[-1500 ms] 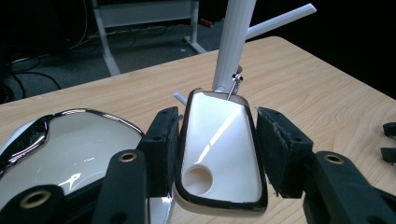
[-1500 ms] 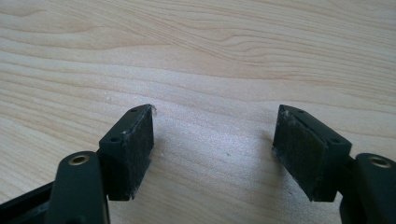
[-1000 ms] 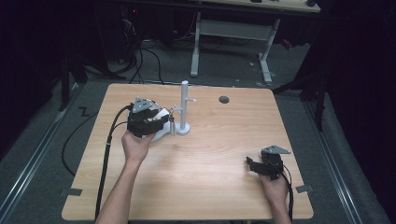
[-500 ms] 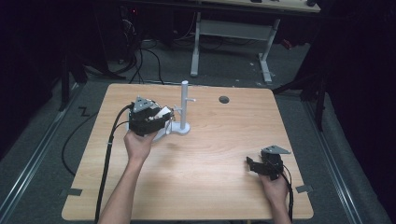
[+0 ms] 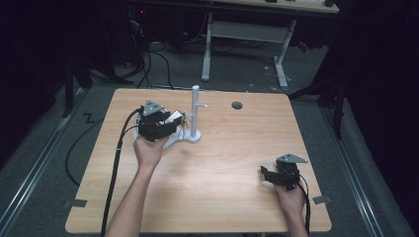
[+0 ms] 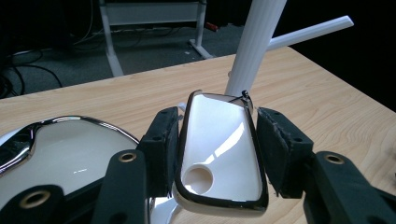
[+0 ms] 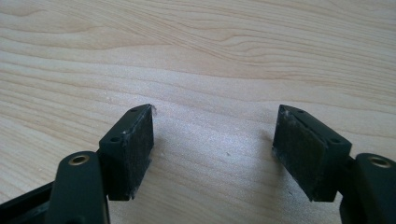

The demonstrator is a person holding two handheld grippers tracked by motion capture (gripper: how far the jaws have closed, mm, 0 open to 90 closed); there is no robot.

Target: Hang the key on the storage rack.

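Observation:
A flat white key fob [image 6: 219, 154] with a dark shiny rim, a round hole at its near end and a small wire ring at its far end sits between the pads of my left gripper [image 6: 217, 126], which is shut on it. In the high view this gripper [image 5: 174, 123] is at the table's back left, right beside a white stand [image 5: 194, 111]. Its upright post [image 6: 254, 46] and side peg [image 6: 310, 33] rise just beyond the fob. Its glossy white base [image 6: 70, 154] lies to the left. My right gripper [image 5: 264, 174] rests near the front right, open [image 7: 212, 135] over bare wood.
The wooden table [image 5: 227, 207] has a dark round grommet hole [image 5: 237, 105] behind the stand. Grey tape marks sit at the front corners [image 5: 75, 203]. Cables [image 5: 148, 69] and the white legs of another desk [image 5: 207, 49] lie on the floor beyond the far edge.

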